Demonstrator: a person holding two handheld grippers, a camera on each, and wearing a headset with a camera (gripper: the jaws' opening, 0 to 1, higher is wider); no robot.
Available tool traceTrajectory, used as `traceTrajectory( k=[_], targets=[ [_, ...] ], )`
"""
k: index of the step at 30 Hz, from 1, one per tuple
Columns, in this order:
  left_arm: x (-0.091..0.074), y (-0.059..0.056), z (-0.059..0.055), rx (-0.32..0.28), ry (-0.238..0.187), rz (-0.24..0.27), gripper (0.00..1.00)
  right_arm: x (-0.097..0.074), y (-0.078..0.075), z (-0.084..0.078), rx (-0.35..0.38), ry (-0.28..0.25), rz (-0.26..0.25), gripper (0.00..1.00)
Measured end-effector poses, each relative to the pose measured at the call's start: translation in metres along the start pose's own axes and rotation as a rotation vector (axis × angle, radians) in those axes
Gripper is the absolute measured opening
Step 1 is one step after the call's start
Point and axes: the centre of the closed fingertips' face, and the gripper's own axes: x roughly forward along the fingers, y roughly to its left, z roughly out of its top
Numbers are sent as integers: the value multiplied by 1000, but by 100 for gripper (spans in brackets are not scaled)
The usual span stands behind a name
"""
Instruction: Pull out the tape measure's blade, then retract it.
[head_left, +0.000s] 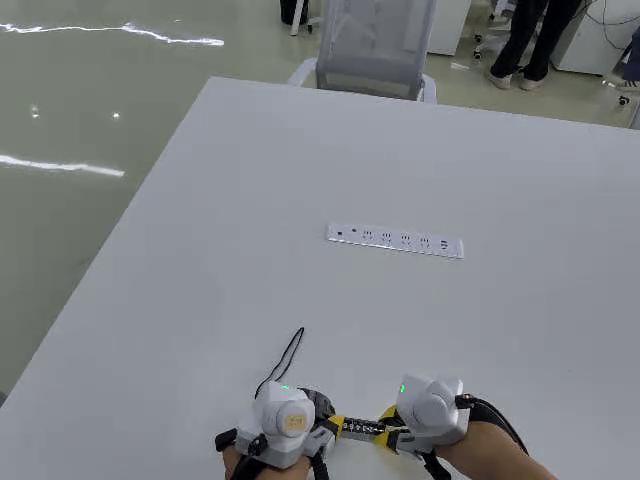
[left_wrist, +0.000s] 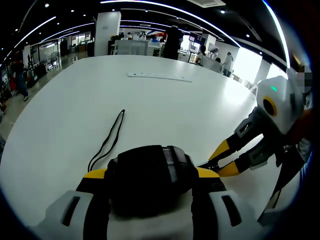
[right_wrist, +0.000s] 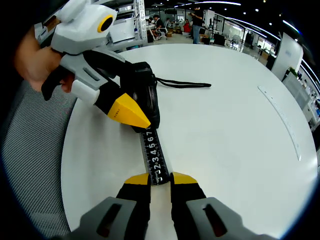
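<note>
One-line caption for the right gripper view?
Right gripper pinches the barely extended blade while the left gripper clamps the tape measure case.

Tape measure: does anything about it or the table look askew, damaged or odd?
Nothing stands out. The left gripper clamps the case, the right gripper pinches the blade tip, and the short drawn length runs straight and unkinked. The strap lies loose on the table; the power strip lies flat.

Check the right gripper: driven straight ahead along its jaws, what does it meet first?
Most likely the tape measure's black case, clamped in the left gripper, at the far end of the blade the right gripper pinches. Fisheye depth is unclear.
</note>
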Motion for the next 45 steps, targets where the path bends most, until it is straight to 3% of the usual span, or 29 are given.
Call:
traceTrajectory(
  k=[45],
  targets=[
    [1,1,-1,-6,-3,-5,64,13,7,21,-5,-29,18,14]
  ],
)
